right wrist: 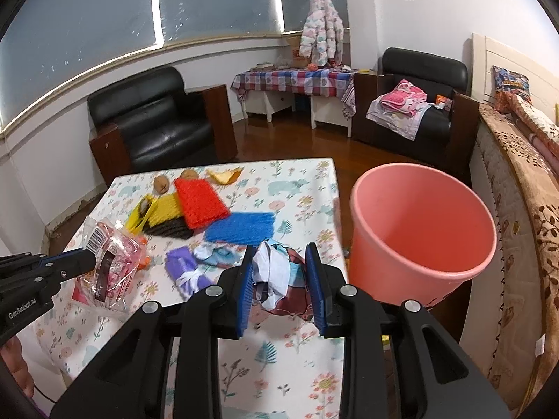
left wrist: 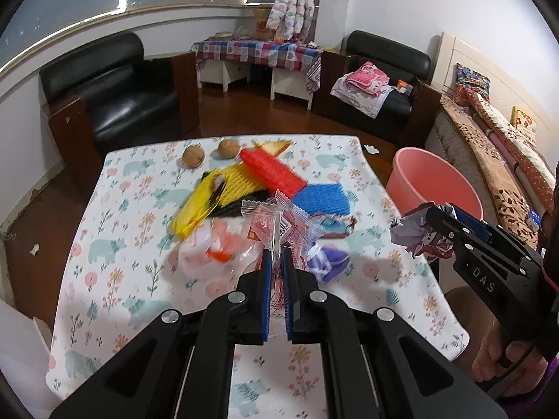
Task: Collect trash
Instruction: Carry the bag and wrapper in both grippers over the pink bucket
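Left tongs [left wrist: 276,262] pinch a clear wrapper [left wrist: 279,223]; right tongs [right wrist: 281,272] pinch crumpled paper [right wrist: 276,276] beside the bucket [right wrist: 419,230].

a wide window [right wrist: 216,3] with grey blinds is running along the far wall, and bright strips of light are showing between its panels. a black leather armchair [left wrist: 115,87] is sitting at the far left on a dark wooden floor [left wrist: 241,111]. a low white table under a checked cloth [right wrist: 297,80] is standing against the far wall, with a pale patterned padded jacket [right wrist: 321,31] hanging above it. a second black armchair [right wrist: 419,111] is holding folded pink cloths at the far right. a bed with floral covers [right wrist: 517,181] is lying along the right wall, beside white walls.
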Available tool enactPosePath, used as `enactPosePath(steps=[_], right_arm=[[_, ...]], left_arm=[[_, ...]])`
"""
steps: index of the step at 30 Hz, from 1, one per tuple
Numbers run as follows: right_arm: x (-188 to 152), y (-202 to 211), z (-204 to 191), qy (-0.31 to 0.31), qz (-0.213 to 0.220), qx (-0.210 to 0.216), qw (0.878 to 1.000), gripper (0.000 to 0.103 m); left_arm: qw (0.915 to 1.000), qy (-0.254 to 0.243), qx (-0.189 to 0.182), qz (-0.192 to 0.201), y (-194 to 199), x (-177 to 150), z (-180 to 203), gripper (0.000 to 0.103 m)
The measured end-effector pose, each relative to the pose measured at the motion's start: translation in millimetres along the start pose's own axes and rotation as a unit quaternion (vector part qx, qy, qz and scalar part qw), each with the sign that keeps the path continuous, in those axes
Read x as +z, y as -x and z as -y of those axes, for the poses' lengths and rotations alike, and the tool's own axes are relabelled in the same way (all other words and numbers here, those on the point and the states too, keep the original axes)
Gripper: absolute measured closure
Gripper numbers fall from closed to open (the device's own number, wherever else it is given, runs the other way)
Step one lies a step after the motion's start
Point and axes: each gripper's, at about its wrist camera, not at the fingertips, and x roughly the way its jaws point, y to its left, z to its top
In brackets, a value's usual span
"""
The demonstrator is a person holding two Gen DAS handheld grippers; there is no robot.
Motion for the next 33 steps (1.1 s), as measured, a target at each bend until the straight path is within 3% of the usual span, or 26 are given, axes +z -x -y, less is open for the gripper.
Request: enactPosePath(steps=[6,18,25,33], right_arm=[[12.8,11.1,37.1,-0.029,0.030,-0.011,0.999,0.074],[33.5,28.8,129.5,-0.095,0.080,-0.040,0.991,0.074],[36.2,17.0,172.8,-0.127,0.080,-0.070,0.986,0.074],[28.6,-16.6,189.0,-0.145,0.050,-0.077,0.985,0.074]], left_arm=[[0.9995,-0.020,-0.016,0.020,-4.8,21.7,26.3,0.098],[0.9923,-0.066,-0.085,0.062,-23.5,77.3,108.3,0.098],[0.9874,-0.076,-0.129,0.051,-51.1,98.0,156.1,0.098],[0.9859,-0.094,-0.137,0.023,-100.1,104.2,199.0,0.098]])
